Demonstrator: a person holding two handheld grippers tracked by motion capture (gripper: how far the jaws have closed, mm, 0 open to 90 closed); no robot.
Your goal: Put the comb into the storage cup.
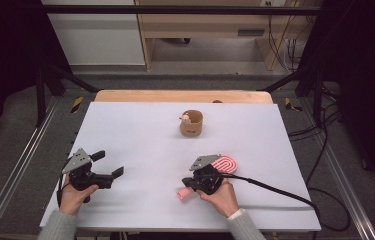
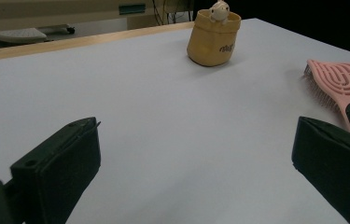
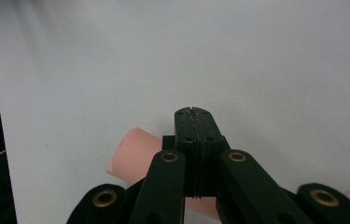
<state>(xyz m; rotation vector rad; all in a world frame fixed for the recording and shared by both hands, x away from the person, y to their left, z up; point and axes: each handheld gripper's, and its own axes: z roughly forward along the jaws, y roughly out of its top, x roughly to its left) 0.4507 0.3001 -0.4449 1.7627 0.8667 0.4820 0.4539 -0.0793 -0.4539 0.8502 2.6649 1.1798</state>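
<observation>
- We find the pink plastic paddle hairbrush [image 1: 223,164] lying flat, near right on the white table [image 1: 140,140].
- Right gripper [image 3: 194,113]: jaws pressed together above its handle, gripping nothing.
- Left gripper [image 1: 110,165]: jaws wide, empty, near left.
- Tan cup [image 1: 191,123] far centre.

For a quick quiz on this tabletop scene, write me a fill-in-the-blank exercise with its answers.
1. The hairbrush lying under the right gripper is ____ in colour.
2. The jaws of the left gripper stand ____.
3. A small toy figure peeks over the rim of the tan ____.
4. The jaws of the right gripper are ____, with the brush handle passing below them.

Missing words: pink; open; cup; shut
</observation>
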